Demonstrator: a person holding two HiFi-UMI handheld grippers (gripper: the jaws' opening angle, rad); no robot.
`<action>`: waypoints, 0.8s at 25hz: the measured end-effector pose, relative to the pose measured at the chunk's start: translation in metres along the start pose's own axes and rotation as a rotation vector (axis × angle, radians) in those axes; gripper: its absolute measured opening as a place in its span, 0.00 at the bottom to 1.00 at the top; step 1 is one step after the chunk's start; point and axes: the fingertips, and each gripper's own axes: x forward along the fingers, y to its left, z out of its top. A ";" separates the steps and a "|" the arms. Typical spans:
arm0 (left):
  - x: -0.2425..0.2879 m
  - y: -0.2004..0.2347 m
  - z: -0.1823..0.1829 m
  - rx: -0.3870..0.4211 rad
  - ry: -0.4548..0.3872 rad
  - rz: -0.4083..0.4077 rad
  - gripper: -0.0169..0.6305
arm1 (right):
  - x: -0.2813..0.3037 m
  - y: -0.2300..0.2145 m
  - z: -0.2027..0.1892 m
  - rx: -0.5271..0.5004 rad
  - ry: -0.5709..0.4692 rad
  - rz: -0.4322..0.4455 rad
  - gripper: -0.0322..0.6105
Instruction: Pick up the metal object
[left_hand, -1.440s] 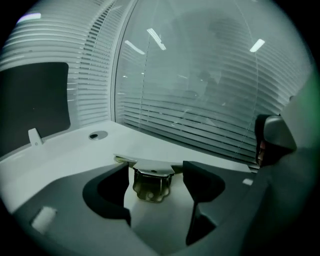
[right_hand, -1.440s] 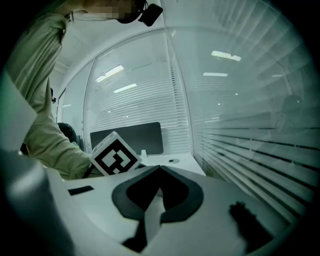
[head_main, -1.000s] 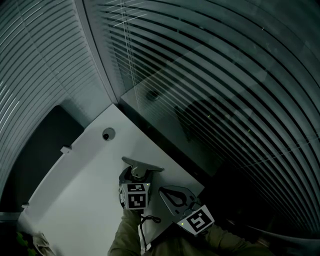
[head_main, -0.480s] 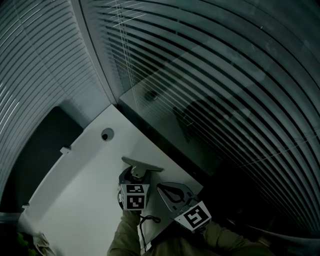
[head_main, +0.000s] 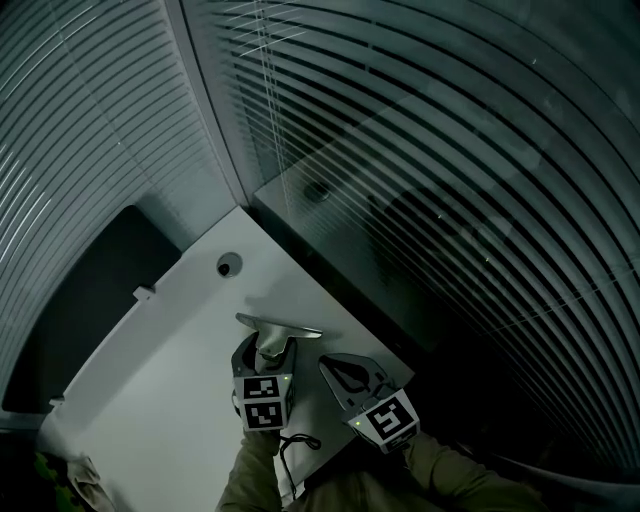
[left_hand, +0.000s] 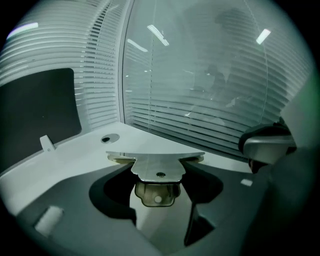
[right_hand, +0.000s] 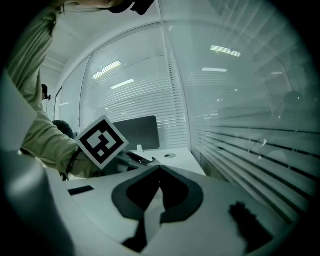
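The metal object (head_main: 280, 326) is a flat T-shaped plate with a wide curved bar and a short stem, on the white desk (head_main: 150, 380) near the glass wall. My left gripper (head_main: 268, 345) has its jaws on either side of the stem and is shut on it. In the left gripper view the metal object (left_hand: 156, 161) spans the jaw tips of the left gripper (left_hand: 157, 172), with its bar lying across them. My right gripper (head_main: 350, 372) is just right of the left one, shut and empty. The right gripper view shows the right gripper (right_hand: 159, 170) with its tips together.
A round cable hole (head_main: 229, 265) lies in the desk beyond the object, also visible as the cable hole (left_hand: 109, 138). A dark panel (head_main: 90, 290) stands along the desk's left side, with a small white clip (head_main: 145, 293) at its edge. Glass with blinds (head_main: 420, 200) borders the desk's right edge.
The head camera has shifted a little. Both grippers stay by the metal object, and the right one has drawn slightly closer to the left one.
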 end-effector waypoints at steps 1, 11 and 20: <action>-0.002 0.002 0.003 -0.009 -0.023 0.004 0.48 | 0.003 -0.002 0.001 -0.002 -0.006 0.011 0.05; -0.053 0.015 0.052 0.057 -0.266 0.053 0.48 | 0.019 -0.003 0.030 -0.047 -0.101 0.087 0.05; -0.127 0.004 0.079 0.154 -0.440 0.092 0.48 | -0.020 0.026 0.079 -0.097 -0.231 0.093 0.05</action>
